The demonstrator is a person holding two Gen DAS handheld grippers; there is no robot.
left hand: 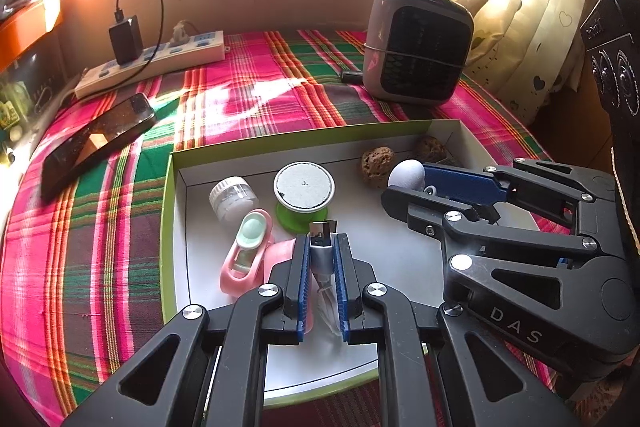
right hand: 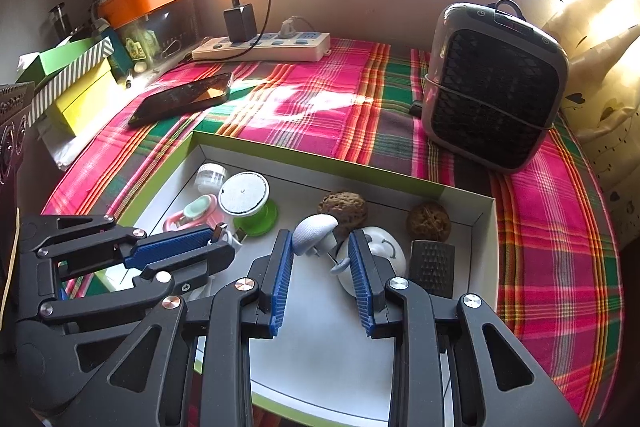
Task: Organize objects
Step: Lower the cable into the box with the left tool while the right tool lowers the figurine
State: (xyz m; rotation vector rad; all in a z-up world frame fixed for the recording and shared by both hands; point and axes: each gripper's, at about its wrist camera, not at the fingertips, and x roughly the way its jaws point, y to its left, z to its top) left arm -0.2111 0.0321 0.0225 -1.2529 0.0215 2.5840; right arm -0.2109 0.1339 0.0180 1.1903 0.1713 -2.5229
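Observation:
A white box with a green rim (left hand: pixel 168 227) (right hand: pixel 320 163) lies on the plaid cloth. Over its near part, my left gripper (left hand: pixel 322 239) (right hand: pixel 218 233) is shut on a silver USB plug (left hand: pixel 320 253) whose white cable hangs below. My right gripper (right hand: pixel 320 233) (left hand: pixel 408 183) hovers over the box's right half, shut on a pale grey mushroom-shaped piece (right hand: pixel 314 229) (left hand: pixel 406 175). Inside lie a clear jar (left hand: pixel 232 197), a green spool with a white top (left hand: pixel 304 187), a pink and mint case (left hand: pixel 246 251), two brown lumps (right hand: pixel 344 211) (right hand: pixel 428 221) and a black textured block (right hand: pixel 432 267).
A dark phone (left hand: pixel 96 143) (right hand: pixel 184 99) lies on the cloth left of the box. A white power strip (right hand: pixel 264 47) with a black charger runs along the back wall. A grey heater-like unit (right hand: pixel 496 87) stands back right. Stacked boxes (right hand: pixel 76 83) crowd the left edge.

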